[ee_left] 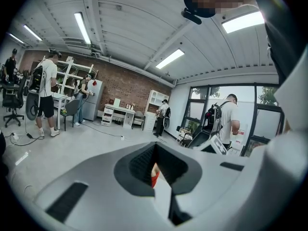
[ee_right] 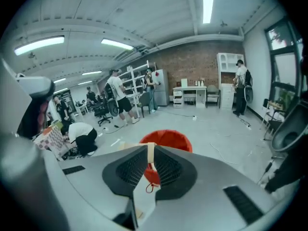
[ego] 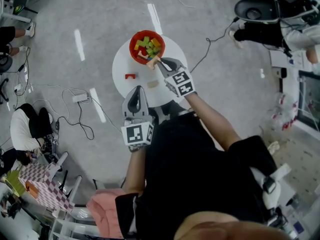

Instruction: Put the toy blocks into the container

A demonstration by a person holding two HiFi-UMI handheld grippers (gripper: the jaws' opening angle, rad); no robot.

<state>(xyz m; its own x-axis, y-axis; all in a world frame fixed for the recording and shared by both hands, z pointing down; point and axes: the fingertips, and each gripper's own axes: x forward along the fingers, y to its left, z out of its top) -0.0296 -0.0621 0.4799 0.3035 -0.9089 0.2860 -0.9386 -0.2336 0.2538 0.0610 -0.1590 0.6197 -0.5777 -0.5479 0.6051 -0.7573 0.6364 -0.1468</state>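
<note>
- The right tongs (ego: 159,63) are clenched on a thin beige block (ego: 151,62), pinched upright between the tips in the right gripper view (ee_right: 150,153).
- That held block sits at the near rim of the red container (ego: 147,46). In the right gripper view the container (ee_right: 166,139) shows just beyond the tips.
- The container stands at the far edge of the round white tabletop (ego: 122,64). It is filled with toy blocks (ego: 150,45) in green, yellow and orange.
- A small red block (ego: 130,76) lies on the tabletop toward its left edge, apart from the container.
- A pale beige block (ego: 152,84) lies near the middle of the tabletop, just beside the right tongs' marker cube (ego: 181,83).
- The left tongs (ego: 136,90) hang at the near edge of the tabletop, clenched on nothing. In the left gripper view (ee_left: 155,150) the tips meet, and only a slit shows behind them.
</note>
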